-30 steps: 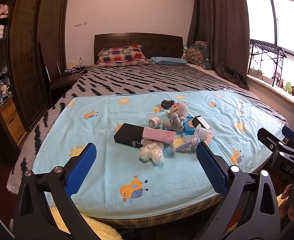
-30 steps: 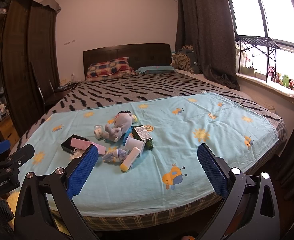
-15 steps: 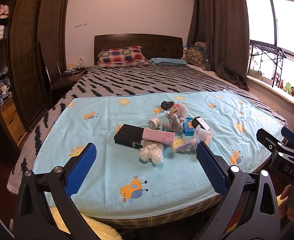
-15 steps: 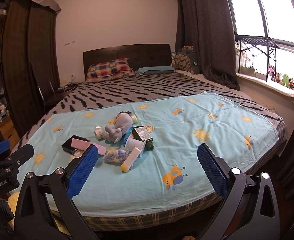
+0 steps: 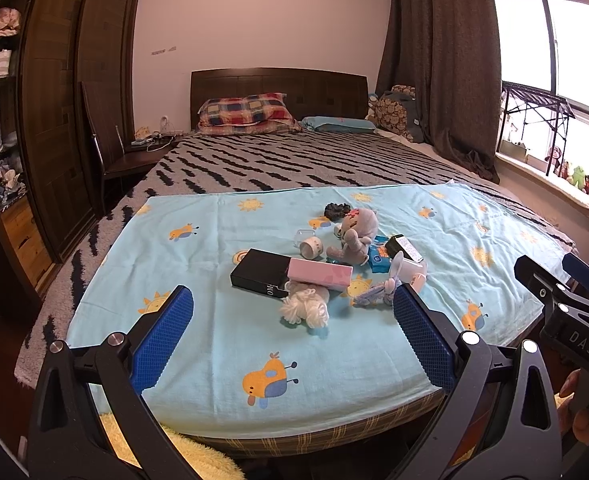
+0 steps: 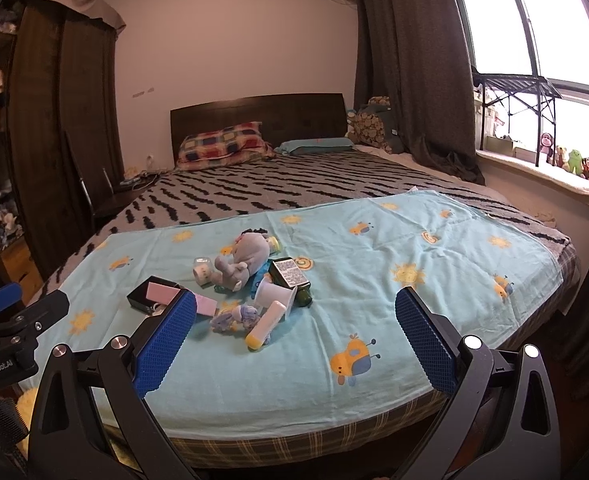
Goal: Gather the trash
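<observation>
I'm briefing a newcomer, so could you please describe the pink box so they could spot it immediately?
Find the light blue sheet on the bed's near end and the clutter at its middle. The pink box lies partly on the black box; nothing else there is flat, rectangular and pink.

Bare blue sheet lies ahead; the toy pile crowds its middle

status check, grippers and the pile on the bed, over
Left gripper open, empty. Right gripper open, empty. Clutter pile on blue sheet, untouched. Nothing between grippers and pile.
</observation>
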Demonstrator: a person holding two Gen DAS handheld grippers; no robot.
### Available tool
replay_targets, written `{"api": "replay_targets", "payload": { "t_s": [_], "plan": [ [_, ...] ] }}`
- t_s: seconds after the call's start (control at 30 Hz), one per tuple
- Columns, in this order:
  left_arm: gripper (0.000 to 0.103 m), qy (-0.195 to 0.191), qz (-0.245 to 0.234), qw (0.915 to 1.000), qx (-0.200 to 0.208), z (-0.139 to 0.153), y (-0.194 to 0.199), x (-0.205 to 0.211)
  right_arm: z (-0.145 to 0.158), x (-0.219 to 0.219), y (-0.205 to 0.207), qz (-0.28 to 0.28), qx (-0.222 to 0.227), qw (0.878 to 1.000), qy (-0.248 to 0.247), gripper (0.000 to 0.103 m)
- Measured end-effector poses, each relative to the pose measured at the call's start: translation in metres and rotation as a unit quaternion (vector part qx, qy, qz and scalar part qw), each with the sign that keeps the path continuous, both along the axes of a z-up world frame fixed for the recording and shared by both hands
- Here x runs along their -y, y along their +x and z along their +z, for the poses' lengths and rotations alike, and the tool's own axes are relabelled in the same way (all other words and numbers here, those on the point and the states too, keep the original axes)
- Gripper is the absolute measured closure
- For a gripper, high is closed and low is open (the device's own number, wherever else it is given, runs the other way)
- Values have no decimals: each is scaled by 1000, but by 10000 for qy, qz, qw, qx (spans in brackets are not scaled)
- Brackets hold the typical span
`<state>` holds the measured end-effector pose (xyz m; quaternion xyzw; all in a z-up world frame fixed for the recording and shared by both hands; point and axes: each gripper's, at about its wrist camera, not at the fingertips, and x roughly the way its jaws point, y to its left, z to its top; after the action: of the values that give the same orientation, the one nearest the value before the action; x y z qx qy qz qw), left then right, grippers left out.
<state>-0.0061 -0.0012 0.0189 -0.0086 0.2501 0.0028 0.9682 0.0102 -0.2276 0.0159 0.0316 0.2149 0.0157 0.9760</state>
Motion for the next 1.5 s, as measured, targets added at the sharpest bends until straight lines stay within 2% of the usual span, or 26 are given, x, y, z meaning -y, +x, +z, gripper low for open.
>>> {"api": "replay_targets", "payload": {
  "t_s": [0.2,0.47,0.57,0.77,0.93,1.23,1.3,1.43,1.5],
  "plan": [
    [8,11,21,10000,5,-3,1,-1,-1,1,0,-15,14,10000,36,3],
    [8,-69,93,9999,35,-10,7,-13,-13,10,10,86,67,9994,325,3],
    [8,-45,149,9998,93,-13,11,-18,-18,9,14,188,132,9993,302,3],
    [8,-14,165,9998,108,-28,24,-28,-31,4,25,341,-13,9991,256,3],
    [8,32,141,9999,42,-48,37,-35,-40,5,27,-99,105,9998,117,3],
    [8,129,-171,9995,-232,-79,61,-28,-80,-3,66,234,-527,9976,396,3],
    [10,7,-260,9991,-338,-88,67,-29,-92,-6,75,348,-685,9958,504,10],
    [28,-43,-360,9978,-557,-102,81,-25,-109,-14,94,558,-1005,9912,661,27],
    [32,-62,-416,9972,-622,-106,85,-22,-113,-16,100,606,-1053,9898,745,38]
  ]
}}
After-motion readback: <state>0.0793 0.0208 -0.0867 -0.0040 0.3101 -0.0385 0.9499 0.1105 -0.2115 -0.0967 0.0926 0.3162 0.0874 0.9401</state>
